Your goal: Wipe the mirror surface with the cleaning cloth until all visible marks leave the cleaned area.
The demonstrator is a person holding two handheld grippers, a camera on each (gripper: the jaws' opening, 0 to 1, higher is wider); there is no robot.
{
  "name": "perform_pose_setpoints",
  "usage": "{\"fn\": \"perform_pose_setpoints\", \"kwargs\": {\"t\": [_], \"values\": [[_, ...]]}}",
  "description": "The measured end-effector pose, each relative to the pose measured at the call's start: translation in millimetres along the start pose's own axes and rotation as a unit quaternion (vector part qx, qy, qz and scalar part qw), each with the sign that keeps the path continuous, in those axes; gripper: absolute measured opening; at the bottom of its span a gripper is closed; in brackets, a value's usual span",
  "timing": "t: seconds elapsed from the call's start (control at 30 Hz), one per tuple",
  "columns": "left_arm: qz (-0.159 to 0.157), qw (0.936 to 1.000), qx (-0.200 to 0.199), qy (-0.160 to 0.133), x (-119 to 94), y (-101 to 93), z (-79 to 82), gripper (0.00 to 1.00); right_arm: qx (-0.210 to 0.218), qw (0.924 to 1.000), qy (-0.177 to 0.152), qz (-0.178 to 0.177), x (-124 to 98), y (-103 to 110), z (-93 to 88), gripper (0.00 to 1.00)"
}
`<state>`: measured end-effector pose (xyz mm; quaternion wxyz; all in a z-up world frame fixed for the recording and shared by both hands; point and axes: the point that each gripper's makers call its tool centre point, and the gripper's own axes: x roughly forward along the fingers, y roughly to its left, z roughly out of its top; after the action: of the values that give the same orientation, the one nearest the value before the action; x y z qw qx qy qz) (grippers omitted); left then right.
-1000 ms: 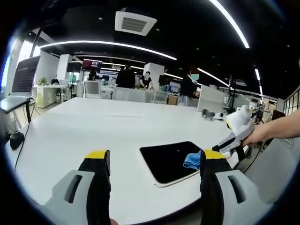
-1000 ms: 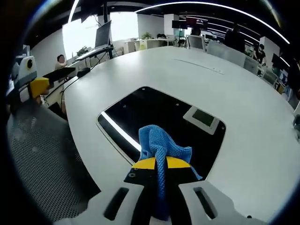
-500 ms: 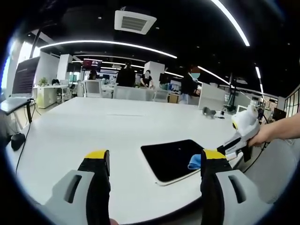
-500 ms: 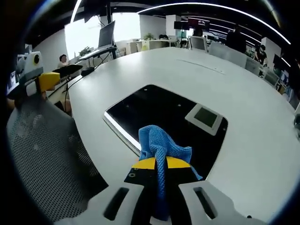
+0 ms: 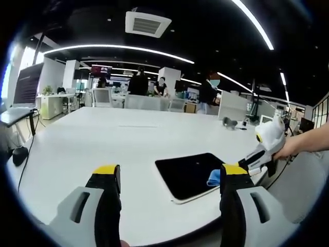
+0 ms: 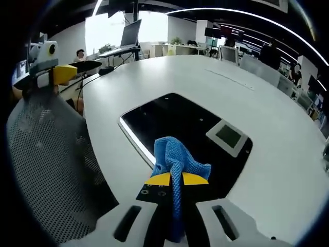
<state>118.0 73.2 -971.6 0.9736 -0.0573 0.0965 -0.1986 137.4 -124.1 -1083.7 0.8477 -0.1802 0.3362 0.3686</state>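
A dark rectangular mirror [image 5: 193,175] [image 6: 185,128] lies flat near the front edge of a big white table [image 5: 103,144]. My right gripper [image 6: 174,180] is shut on a blue cleaning cloth [image 6: 175,159], which hangs bunched over the mirror's near edge. In the left gripper view that right gripper [image 5: 262,149] comes in from the right in a person's hand, with the blue cloth [image 5: 214,178] at the mirror's right corner. My left gripper [image 5: 167,177] is open and held back from the table, nothing between its yellow-tipped fingers [image 5: 107,172].
A mesh office chair [image 6: 46,164] stands beside the table at the left of the right gripper view. The left gripper [image 6: 49,69] shows above it. The mirror reflects a ceiling vent [image 6: 229,136]. Desks, monitors and people stand far behind the table.
The right gripper with the cloth has drawn back slightly toward the mirror's near right edge. The left gripper has stayed put and open.
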Motion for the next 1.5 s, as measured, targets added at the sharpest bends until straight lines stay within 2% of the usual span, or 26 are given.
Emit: {"fn": "perform_pose_setpoints", "kwargs": {"t": [0.27, 0.5, 1.1, 1.5], "values": [[0.005, 1.0000, 0.003, 0.004, -0.1, 1.1, -0.8, 0.77, -0.006, 0.9998, -0.001, 0.021, -1.3, -2.0, -1.2, 0.00], [0.007, 0.9999, -0.002, -0.011, -1.4, 1.7, 3.6, 0.78, -0.004, 0.9995, -0.002, 0.030, -6.2, -8.6, -6.1, 0.00], [0.004, 0.9998, -0.009, -0.019, -1.7, 1.3, 5.5, 0.78, 0.028, 0.9994, -0.005, 0.020, -22.7, -33.2, -24.0, 0.00], [0.003, 1.0000, -0.001, -0.006, -0.4, 0.6, 2.0, 0.82, 0.031, 0.9993, -0.007, 0.019, -23.0, -33.0, -23.9, 0.00]]}}
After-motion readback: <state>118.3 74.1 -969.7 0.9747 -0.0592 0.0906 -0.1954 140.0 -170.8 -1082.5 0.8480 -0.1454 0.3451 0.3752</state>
